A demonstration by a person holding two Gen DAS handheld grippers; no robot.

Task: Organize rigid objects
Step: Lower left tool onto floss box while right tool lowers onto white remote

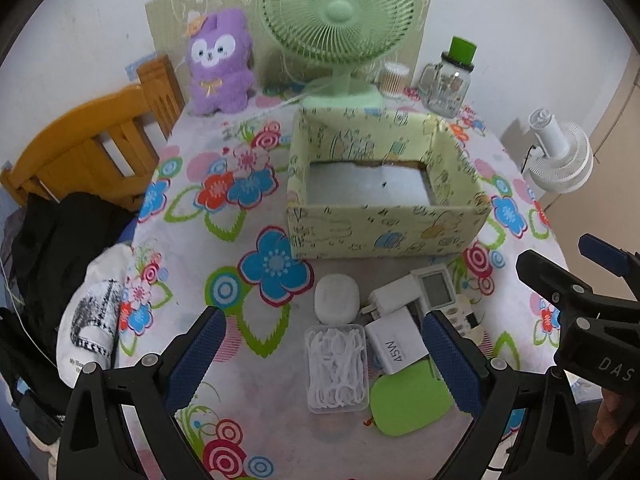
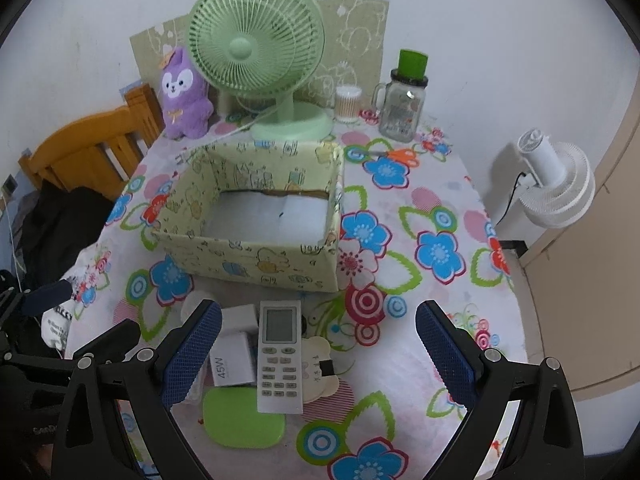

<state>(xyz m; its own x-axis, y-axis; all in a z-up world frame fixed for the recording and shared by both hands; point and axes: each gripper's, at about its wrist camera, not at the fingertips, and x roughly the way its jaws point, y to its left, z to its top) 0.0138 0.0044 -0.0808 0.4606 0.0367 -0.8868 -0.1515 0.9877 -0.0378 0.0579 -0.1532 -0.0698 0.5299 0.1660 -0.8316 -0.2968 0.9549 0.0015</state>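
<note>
1. Left gripper: jaws released, empty, above floss-pick case and 45W charger.
2. Right gripper: jaws released, empty, above remote control.
3. Clutter grouped at 6 o'clock of patterned storage box; green pad nearest.

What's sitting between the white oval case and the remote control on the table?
A white plug adapter lies between the white oval case and the remote control, seen in the left wrist view.
</note>
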